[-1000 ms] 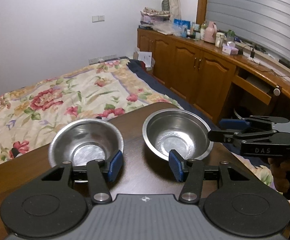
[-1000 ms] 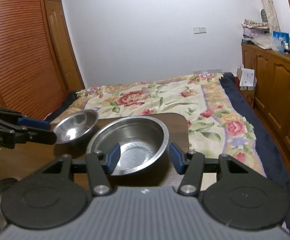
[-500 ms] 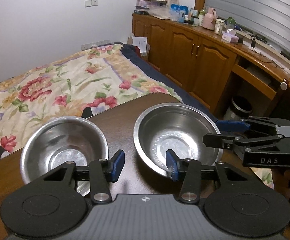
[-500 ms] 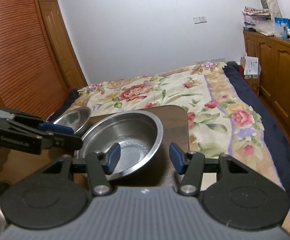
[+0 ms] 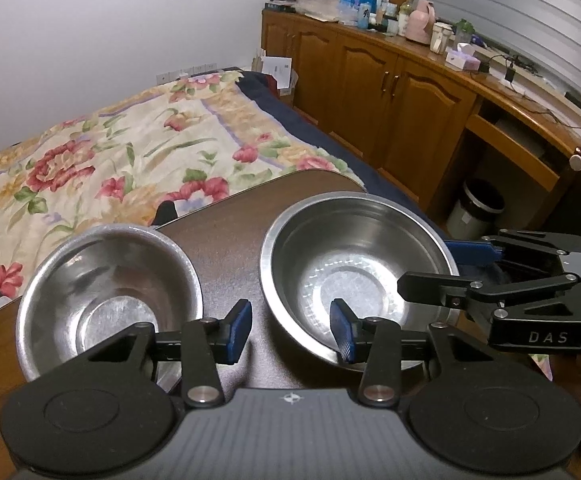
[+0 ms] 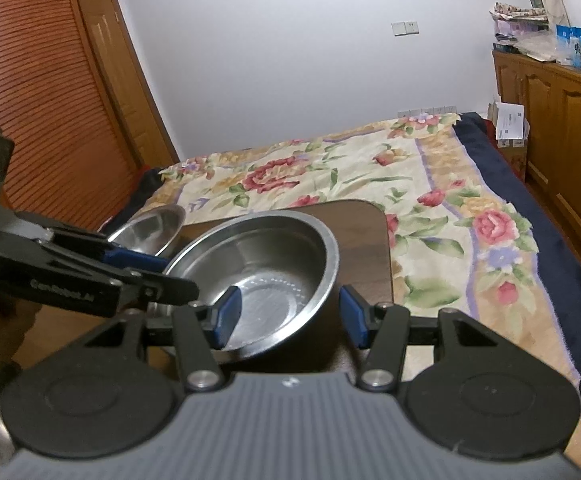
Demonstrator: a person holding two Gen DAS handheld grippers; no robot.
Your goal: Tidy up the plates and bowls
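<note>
Two empty, shiny steel bowls (image 5: 354, 276) sit upright, side by side.

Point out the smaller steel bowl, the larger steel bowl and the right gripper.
smaller steel bowl (image 5: 106, 300): left wrist view, on its inner wall.
larger steel bowl (image 5: 354, 264): left wrist view, on its inner wall.
right gripper (image 6: 290, 314): right wrist view, midway between its open blue fingertips.
</note>
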